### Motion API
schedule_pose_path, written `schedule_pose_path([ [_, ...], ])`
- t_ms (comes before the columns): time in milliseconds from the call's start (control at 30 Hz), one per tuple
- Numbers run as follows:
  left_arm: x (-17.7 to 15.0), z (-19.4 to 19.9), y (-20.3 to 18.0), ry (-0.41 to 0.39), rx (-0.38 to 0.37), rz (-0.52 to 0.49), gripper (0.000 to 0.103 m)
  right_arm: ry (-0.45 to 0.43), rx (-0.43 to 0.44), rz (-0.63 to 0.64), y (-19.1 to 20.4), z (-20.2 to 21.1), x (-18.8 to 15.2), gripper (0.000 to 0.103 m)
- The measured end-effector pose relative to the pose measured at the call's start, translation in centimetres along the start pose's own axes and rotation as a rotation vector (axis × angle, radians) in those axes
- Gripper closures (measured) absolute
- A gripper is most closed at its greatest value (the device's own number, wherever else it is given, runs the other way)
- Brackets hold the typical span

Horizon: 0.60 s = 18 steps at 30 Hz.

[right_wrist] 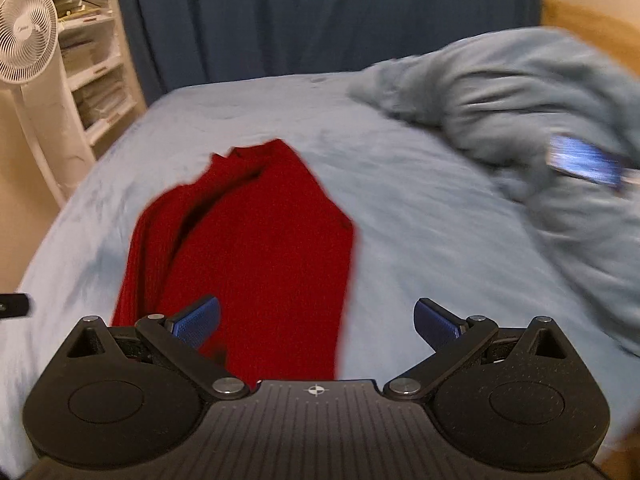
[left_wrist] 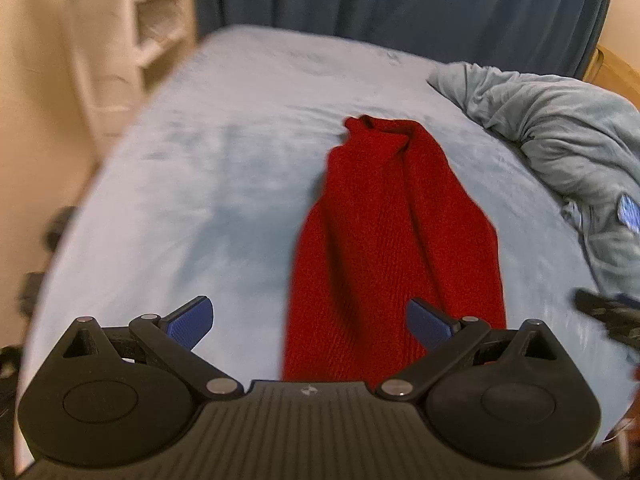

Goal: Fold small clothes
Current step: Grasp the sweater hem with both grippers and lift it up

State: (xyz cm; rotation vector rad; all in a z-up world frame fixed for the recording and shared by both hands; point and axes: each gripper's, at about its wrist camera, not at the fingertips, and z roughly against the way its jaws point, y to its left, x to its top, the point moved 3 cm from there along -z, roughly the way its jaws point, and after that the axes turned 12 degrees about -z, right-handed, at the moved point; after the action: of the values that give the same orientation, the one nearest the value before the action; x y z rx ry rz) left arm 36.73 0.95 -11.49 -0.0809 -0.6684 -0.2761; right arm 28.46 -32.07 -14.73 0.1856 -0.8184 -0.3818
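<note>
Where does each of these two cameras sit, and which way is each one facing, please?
Left wrist: on the left claw, open, looking along the bed at the red knitted garment; the other claw's tip shows at the right edge.
Right wrist: on the right claw, open, looking the same way.
Shared: garment, bed, rumpled blue blanket, dark blue curtain.
</note>
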Motion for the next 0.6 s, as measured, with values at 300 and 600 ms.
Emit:
schedule_pose_path([
  [300, 10.7, -18.7, 0.3, 0.189, -0.057, 0.076, 0.011, 0.267, -0.002, -0.085, 4.7, -23.7, 5.6, 0.007],
  [600, 12.9, -16.0, 3.7, 0.035, 0.138, 0.054, 0.082, 0.093, -0.132, 0.039, 1.8, -21.3, 7.7, 0.091],
])
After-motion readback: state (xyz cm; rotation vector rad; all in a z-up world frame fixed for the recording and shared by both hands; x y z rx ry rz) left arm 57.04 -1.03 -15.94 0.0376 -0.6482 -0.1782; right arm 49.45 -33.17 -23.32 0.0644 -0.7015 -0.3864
